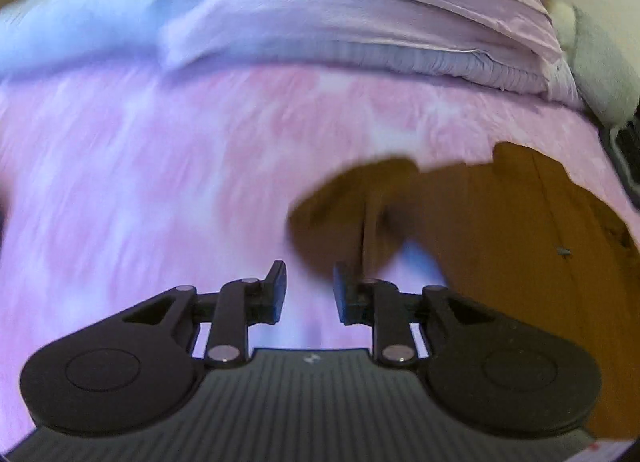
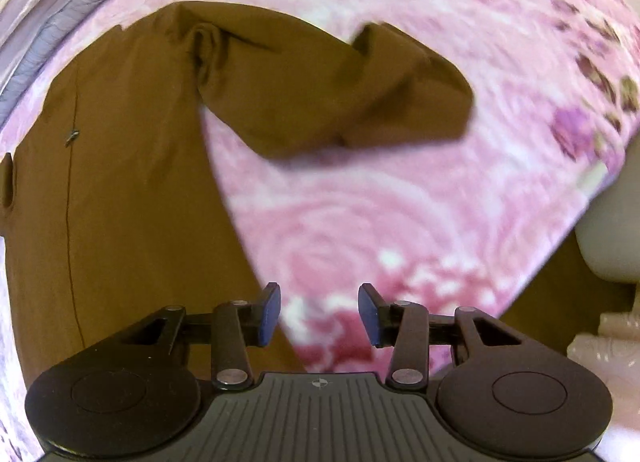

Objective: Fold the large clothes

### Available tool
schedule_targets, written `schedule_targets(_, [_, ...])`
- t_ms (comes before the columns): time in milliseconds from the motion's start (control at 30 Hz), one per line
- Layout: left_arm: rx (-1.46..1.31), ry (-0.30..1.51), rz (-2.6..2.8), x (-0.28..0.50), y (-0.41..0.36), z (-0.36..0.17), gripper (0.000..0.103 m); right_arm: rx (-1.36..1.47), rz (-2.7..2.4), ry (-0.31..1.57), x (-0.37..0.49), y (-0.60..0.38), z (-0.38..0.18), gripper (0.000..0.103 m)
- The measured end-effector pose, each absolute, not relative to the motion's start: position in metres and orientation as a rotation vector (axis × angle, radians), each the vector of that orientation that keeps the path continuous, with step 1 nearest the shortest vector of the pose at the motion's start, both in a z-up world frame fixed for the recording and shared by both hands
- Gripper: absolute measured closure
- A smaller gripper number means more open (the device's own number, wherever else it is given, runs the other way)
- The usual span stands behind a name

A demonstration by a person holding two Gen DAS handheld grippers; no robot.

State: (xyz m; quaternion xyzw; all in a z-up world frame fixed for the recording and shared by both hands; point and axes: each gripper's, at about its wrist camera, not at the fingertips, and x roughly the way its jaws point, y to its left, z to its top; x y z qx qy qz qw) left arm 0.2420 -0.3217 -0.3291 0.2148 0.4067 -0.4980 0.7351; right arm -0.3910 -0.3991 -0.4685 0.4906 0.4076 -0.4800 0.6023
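A large brown cloth garment (image 2: 120,189) lies spread on a pink and white floral bedspread (image 2: 360,221). In the right wrist view its main body fills the area left of the fingers and runs under the left finger, with a dark seam down its length. A long sleeve-like part (image 2: 320,101) branches off ahead of the fingers and crosses to the right, twisted and folded over at its end.

The right gripper (image 2: 319,316) has its blue-padded fingers (image 2: 269,314) spread apart with nothing between them, above the garment's edge and the bedspread.

In the left wrist view the same garment (image 1: 500,242) sits ahead and to the right of the fingers, its folded sleeve end blurred just beyond the right finger. The left gripper (image 1: 309,292) also has its fingers parted, holding nothing, over the bedspread (image 1: 140,181).

Far ahead of the left fingers lies a stack of folded lilac bedding (image 1: 340,21), with a white object (image 1: 600,73), too blurred to identify, at its right end.
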Motion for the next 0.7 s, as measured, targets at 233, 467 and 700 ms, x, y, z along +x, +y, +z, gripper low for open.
schedule_targets(233, [0.763,0.922,-1.174,0.261,-0.438,-0.396,0.067,1.104,-1.109,1.012,-0.367,-0.405,-0.480,0.063])
schedule_targets(467, [0.620,0.868,-1.091,0.263,-0.382,-0.356,0.101,1.128,-1.149,1.031,-0.368,-0.404,-0.484,0.063])
schedule_targets(700, [0.417,0.880,-0.523,0.297,-0.277,-0.276,0.093,1.121,-1.111,1.034,-0.350,-0.412,-0.491,0.063])
